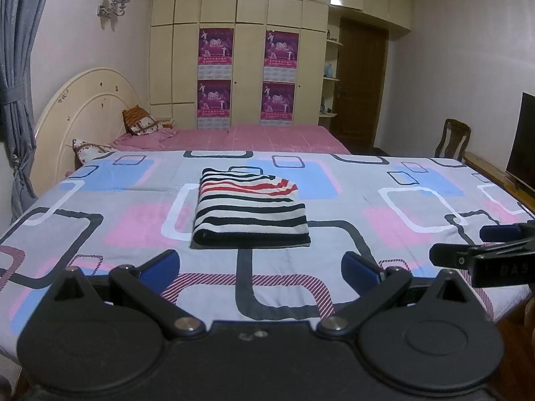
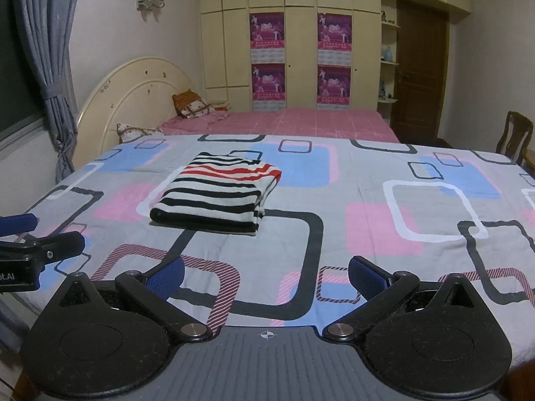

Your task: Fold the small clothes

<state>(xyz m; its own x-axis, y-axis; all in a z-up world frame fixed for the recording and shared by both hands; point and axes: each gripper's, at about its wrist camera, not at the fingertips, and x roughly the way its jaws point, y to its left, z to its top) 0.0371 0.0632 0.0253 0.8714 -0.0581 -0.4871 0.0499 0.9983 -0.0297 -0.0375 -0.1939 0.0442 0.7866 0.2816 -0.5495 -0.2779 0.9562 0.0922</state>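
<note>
While lying folded into a neat rectangle on the patterned sheet (image 1: 334, 207), striped garment (image 1: 250, 212) untouched by either tool. Left gripper (image 1: 260, 267) spread wide, empty, short of its near edge. Right gripper (image 2: 265, 275) likewise agape, holding nothing.

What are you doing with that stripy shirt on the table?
A person holds a gripper in each hand. The striped shirt lies folded in a neat stack on the patterned cloth. Nothing touches it: the left gripper and the right gripper are both open and empty, held back from the shirt. The folding looks done.
</note>
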